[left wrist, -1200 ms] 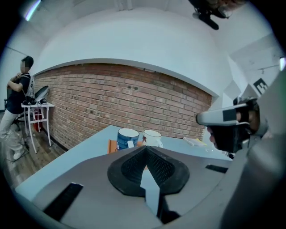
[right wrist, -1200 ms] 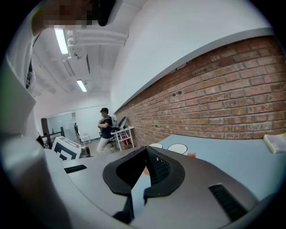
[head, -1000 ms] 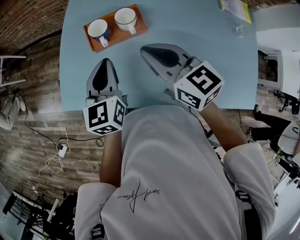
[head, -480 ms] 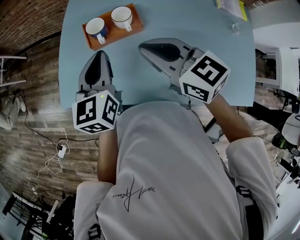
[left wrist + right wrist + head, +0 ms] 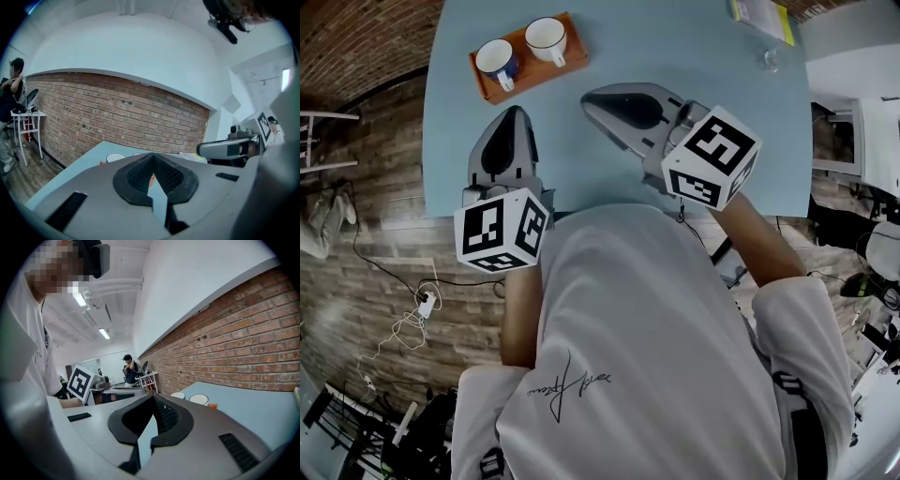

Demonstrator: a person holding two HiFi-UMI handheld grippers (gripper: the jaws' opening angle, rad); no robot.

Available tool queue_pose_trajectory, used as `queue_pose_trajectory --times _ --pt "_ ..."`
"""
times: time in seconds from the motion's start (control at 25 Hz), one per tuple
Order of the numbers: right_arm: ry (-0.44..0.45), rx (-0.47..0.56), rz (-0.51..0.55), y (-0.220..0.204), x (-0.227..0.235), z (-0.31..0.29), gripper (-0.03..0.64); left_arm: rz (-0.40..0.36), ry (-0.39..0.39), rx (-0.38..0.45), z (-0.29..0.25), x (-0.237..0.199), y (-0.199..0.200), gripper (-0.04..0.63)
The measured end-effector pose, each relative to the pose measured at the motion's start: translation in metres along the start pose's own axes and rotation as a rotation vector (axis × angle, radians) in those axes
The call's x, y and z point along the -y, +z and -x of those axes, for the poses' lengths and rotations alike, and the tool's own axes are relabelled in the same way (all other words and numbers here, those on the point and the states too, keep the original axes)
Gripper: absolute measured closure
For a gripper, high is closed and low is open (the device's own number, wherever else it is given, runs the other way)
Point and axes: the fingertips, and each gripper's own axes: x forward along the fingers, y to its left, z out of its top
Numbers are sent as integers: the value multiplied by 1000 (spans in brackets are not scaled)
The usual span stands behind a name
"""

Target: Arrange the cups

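Blue cup [image 5: 497,58] and white cup [image 5: 546,36] sit side by side on orange tray [image 5: 528,79], far left of counter [image 5: 675,47]. Left tongs [image 5: 518,112] and right tongs [image 5: 589,97] both closed, empty, above near counter, clear of tray.

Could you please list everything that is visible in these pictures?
table: one, light blue, centre
tray: one, orange, table's far left
blue cup: one, blue outside, tray's left
white cup: one, white, tray's right
booklet: one, yellow, table's far right
glass: one, clear, beside booklet
cables: several, white and black, floor at left
brick wall: one, red-brown, beyond table
bystander: one, dark top, background
shirt: one, white, on the person
left gripper: one, grey, shut, empty, over table
right gripper: one, grey, shut, empty, over table
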Motion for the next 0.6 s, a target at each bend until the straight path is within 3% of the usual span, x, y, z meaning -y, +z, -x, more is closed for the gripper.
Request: queue_pose_trajectory --times 0.6 --pt "-28 24 2 -2 -9 11 597 -8 -12 15 15 5 3 588"
